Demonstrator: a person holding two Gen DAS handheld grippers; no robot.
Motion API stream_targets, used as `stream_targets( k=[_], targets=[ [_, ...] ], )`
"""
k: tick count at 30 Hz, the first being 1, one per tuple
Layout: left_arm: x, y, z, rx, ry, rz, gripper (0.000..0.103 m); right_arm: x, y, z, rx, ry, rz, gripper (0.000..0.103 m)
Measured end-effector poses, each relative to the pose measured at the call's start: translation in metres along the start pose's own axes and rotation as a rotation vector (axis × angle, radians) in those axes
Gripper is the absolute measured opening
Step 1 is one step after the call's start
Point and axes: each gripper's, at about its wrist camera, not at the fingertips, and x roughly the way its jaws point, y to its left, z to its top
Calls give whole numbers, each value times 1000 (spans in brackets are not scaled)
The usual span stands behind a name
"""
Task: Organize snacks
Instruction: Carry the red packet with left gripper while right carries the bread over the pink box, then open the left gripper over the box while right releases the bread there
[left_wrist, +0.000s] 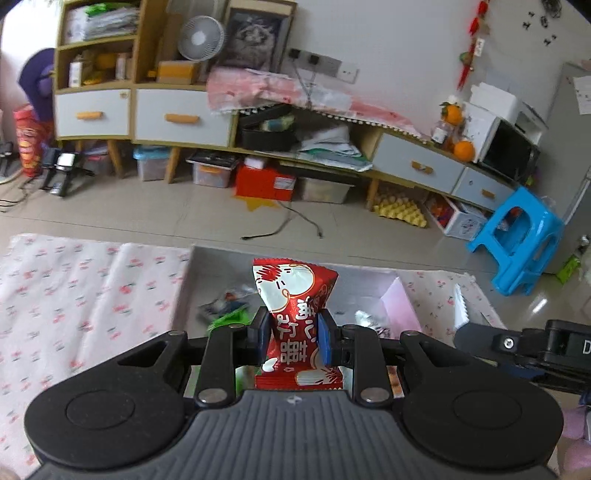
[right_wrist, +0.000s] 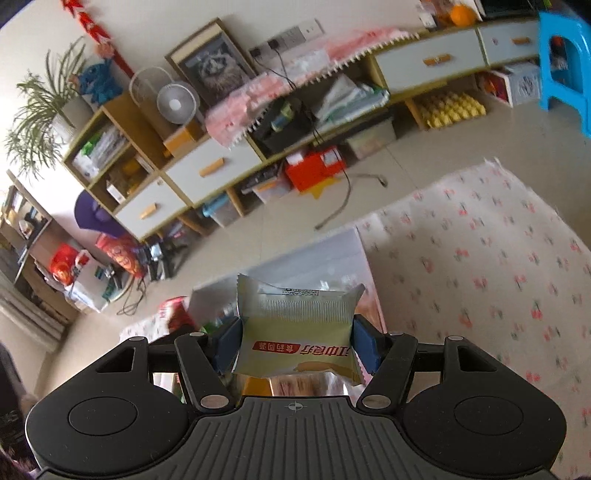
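**Two packets aloft over the box**

The left gripper (left_wrist: 294, 338) pinches the red packet (left_wrist: 295, 325) hard at its waist; it could crumple. The right gripper (right_wrist: 295, 345) clamps the pale packet (right_wrist: 297, 332) by its edges above the box (right_wrist: 314, 266); it may slip.

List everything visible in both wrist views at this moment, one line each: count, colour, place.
red snack packet: one, red and white, pinched in left gripper
pale snack packet: one, silver-beige, held in right gripper
box: one, white-pink, open on table, small snacks inside
tablecloth: one, white, cherry print, covering table
stool: one, blue, on floor
cabinet: one, wood and white, along wall
fan: one, white, on cabinet
left gripper: one, black
right gripper: one, black
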Motion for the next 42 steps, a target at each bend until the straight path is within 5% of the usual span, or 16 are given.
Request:
stream_targets(
  k=[20,23,30,42],
  targets=[
    [16,16,-2,-24,27,-40,25,74,-1,5,42,43,7,68],
    [16,15,-1,-7,25,-25,31,74,0,5,54,48,3,77],
    [10,15,0,14,23,-6,61,68,2,7,55,57,7,78],
    [-12,-1,-1,81,20,34,81,34,6,6,13,54,-14,80]
  ],
)
